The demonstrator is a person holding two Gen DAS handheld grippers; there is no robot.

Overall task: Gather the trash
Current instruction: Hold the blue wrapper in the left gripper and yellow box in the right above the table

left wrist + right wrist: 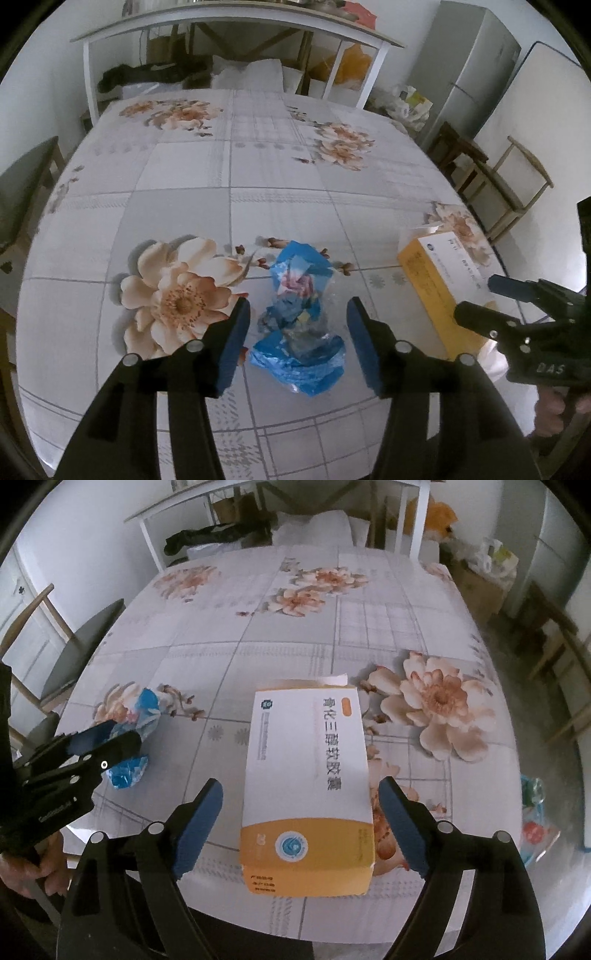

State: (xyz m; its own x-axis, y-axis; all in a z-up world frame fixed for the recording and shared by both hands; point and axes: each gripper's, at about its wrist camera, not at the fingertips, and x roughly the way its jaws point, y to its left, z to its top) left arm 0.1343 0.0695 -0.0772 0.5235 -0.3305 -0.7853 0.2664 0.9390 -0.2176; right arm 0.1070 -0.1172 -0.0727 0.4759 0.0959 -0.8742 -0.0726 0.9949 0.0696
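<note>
A crumpled blue plastic wrapper (297, 328) lies on the floral tablecloth (229, 173). My left gripper (298, 341) is open, its blue pads on either side of the wrapper, not touching it. A white and orange medicine box (308, 779) lies flat near the table's front edge. My right gripper (301, 829) is open, its pads on either side of the box's near end, apart from it. The box also shows in the left wrist view (439, 280), with the right gripper (476, 301) over it. The wrapper (142, 716) and left gripper (107, 744) show in the right wrist view.
Another colourful wrapper (535, 812) lies at the table's right edge. A grey chair (77, 646) stands on the left, wooden chairs (509, 184) on the right. A white shelf table (236, 29) with clutter and a fridge (465, 62) stand behind.
</note>
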